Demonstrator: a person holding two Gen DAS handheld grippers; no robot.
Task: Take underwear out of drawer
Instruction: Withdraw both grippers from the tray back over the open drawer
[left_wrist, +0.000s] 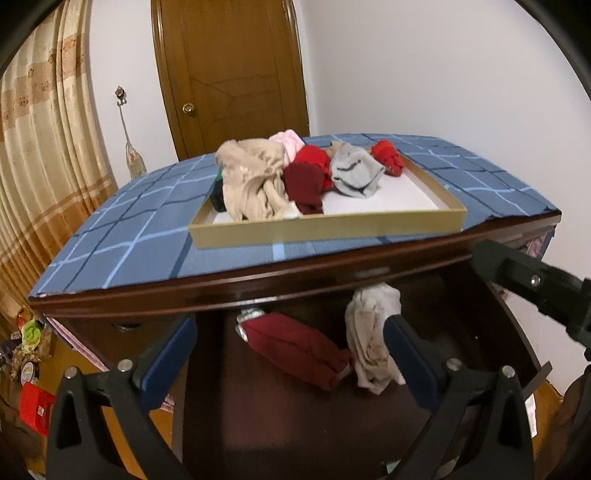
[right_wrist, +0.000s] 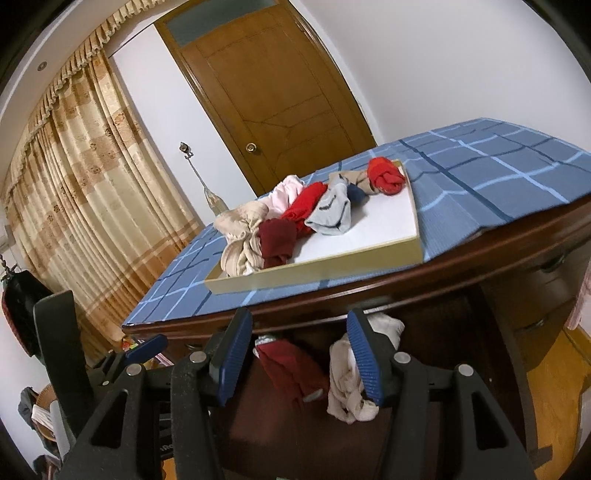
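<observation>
- The left claw (left_wrist: 288, 343) is seen spread wide and empty, above the open drawer (left_wrist: 480, 332).
- A dark red underwear (left_wrist: 295, 354) is seen in the drawer, bunched; it is judged light and soft, best pinched at a thick fold.
- A cream underwear (left_wrist: 369, 339) is lying just beside it, limp, and may be dragged along.
- The right claw (right_wrist: 301, 358) is also spread, nothing pinched, near both pieces.
- A tray (left_wrist: 325, 229) with other garments is placed on the surface (left_wrist: 129, 240).
</observation>
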